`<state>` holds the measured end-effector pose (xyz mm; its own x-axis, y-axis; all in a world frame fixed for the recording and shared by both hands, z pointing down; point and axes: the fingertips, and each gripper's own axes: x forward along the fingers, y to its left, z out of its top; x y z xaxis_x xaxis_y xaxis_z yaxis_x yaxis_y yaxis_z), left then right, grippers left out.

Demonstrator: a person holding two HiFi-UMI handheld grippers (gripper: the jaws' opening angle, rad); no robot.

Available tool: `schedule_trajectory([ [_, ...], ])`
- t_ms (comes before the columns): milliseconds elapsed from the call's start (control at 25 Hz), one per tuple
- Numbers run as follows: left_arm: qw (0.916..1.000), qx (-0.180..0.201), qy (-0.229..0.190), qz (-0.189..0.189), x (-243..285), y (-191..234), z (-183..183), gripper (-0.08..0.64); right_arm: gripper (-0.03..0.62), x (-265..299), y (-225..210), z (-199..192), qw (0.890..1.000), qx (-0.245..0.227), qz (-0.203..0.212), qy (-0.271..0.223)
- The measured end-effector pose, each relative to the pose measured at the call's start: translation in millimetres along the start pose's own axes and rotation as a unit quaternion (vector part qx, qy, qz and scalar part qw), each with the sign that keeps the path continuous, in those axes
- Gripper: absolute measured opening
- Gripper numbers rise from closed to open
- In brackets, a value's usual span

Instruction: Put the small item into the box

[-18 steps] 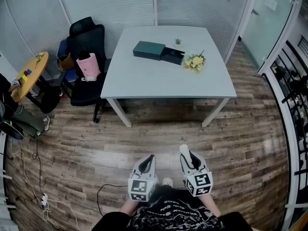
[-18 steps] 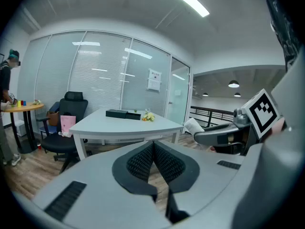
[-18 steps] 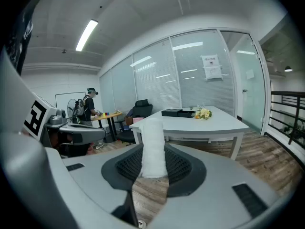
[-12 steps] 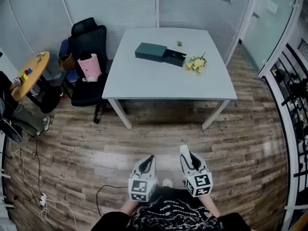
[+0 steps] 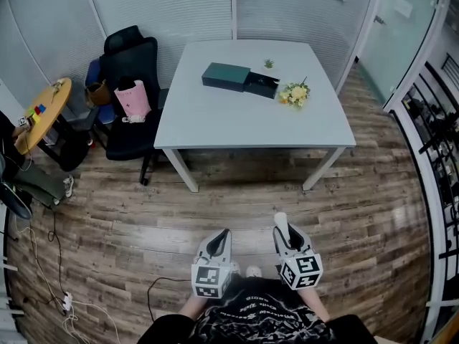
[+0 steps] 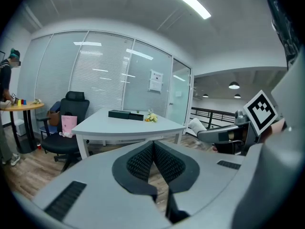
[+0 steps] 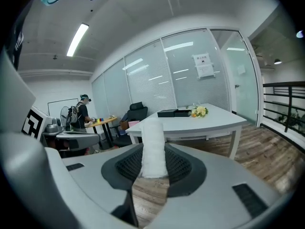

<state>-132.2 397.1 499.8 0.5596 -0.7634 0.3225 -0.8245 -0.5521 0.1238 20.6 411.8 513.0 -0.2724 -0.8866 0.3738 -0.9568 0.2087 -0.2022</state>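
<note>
A dark green box (image 5: 224, 76) lies on the far white table (image 5: 244, 120), its black drawer (image 5: 259, 84) pulled out to the right. In the head view both grippers sit low, over the wooden floor, well short of the table. My right gripper (image 5: 284, 233) is shut on a small white roll (image 5: 280, 223), which stands up between the pads (image 7: 153, 144). The left gripper (image 5: 221, 239) is shut, pads together and nothing in them (image 6: 153, 156). Both gripper views show the box far ahead (image 7: 169, 112) (image 6: 121, 114).
Yellow flowers (image 5: 295, 94) and a tiny plant (image 5: 268, 64) lie by the box. A black office chair (image 5: 129, 77) with a pink bag (image 5: 133, 97) stands left of the table. A round wooden table (image 5: 43, 113) and floor cables (image 5: 50, 285) are at the left, a railing (image 5: 437, 142) at the right.
My right gripper has shifted slightly to the right with the white roll still in it. The left gripper has hardly moved.
</note>
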Motion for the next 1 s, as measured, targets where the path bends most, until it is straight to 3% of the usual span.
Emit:
schedule_trajectory([
  [640, 0.9997, 0.004, 0.005, -0.025, 1, 33, -6, 0.019, 0.14, 17, 18, -9, 0.999, 0.011, -0.031, -0.001],
  [1000, 1.0, -0.003, 0.003, 0.002, 27, 51, -2, 0.018, 0.14, 60, 0, 6, 1.0, -0.006, -0.007, 0.005],
])
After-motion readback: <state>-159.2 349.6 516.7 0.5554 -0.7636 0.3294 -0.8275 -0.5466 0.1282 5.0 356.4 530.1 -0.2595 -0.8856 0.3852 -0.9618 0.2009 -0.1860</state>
